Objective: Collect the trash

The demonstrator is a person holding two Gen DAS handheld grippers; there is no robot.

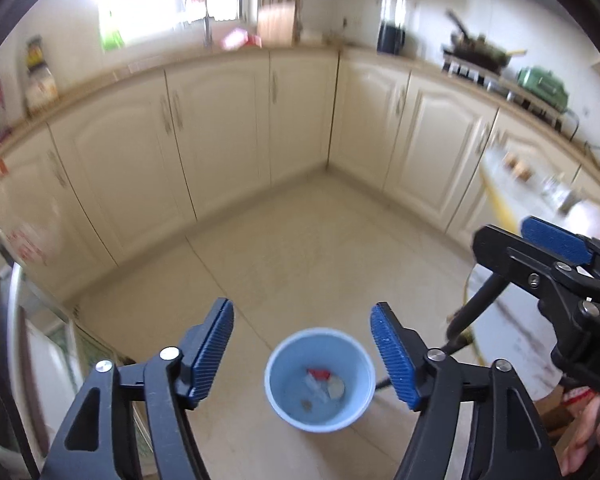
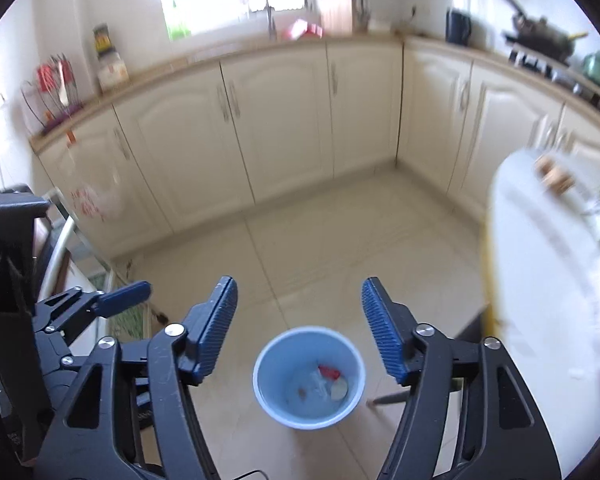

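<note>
Both hand-held grippers hover spread wide, nothing held: left hand-held gripper (image 1: 302, 354), right hand-held gripper (image 2: 299, 330). Below on the floor (image 1: 300, 240) stands the blue trash bin (image 1: 320, 380), scraps inside.

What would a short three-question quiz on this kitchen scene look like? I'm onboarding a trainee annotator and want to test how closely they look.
1. True or false: the blue bucket on the floor is empty.
2. Multiple choice: the left hand-held gripper is
A) shut on a wrapper
B) open and holding nothing
C) out of view
3. Short answer: in the right wrist view, on which side of the blue bucket does the white table stand?

Key
1. False: a red scrap and a few other small bits lie at its bottom.
2. B. The right hand-held gripper is open and holding nothing too.
3. To its right.
</note>
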